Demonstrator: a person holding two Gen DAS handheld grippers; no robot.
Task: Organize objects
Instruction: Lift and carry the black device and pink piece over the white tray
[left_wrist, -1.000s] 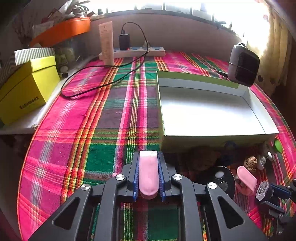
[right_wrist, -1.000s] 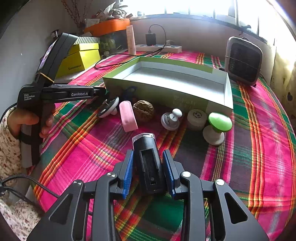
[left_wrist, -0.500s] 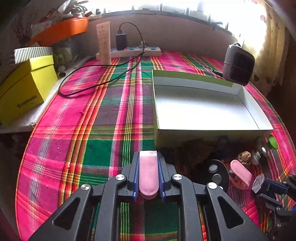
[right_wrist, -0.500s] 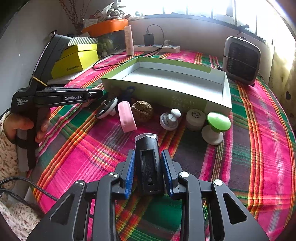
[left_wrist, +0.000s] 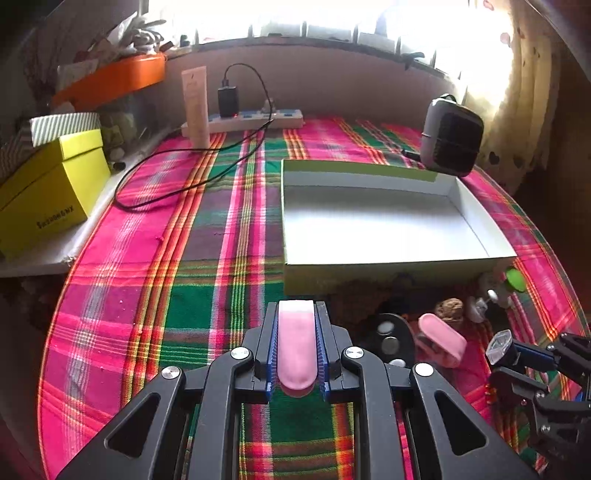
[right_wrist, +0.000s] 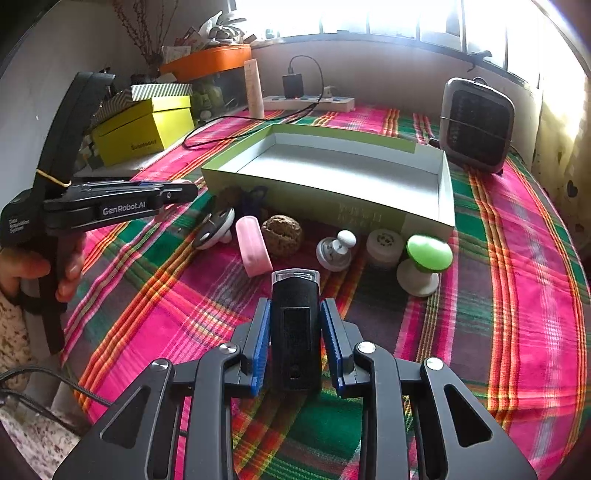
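Observation:
My left gripper (left_wrist: 296, 321) is shut on a pink oblong case (left_wrist: 295, 350) and holds it above the plaid cloth, just short of the near left corner of the empty green-walled box (left_wrist: 384, 221). My right gripper (right_wrist: 296, 314) is shut on a black device with a clear lens end (right_wrist: 295, 325), in front of a row of small objects along the box's near wall (right_wrist: 351, 210): a second pink case (right_wrist: 253, 249), a walnut (right_wrist: 282, 234), a white knob piece (right_wrist: 338, 247), a white round cap (right_wrist: 384, 242), a green-topped stand (right_wrist: 426, 264) and a black-and-white disc (right_wrist: 216, 229).
A grey fan heater (right_wrist: 476, 123) stands behind the box on the right. A power strip with a charger and its cable (left_wrist: 243, 118), a beige tube (left_wrist: 195, 107) and yellow boxes (left_wrist: 48, 188) sit at the back and left. The left gripper's body (right_wrist: 103, 206) shows at the left of the right wrist view.
Both grippers have risen and drawn back a little with their loads, so the box and the row of objects look slightly farther away. Both grips are unchanged.

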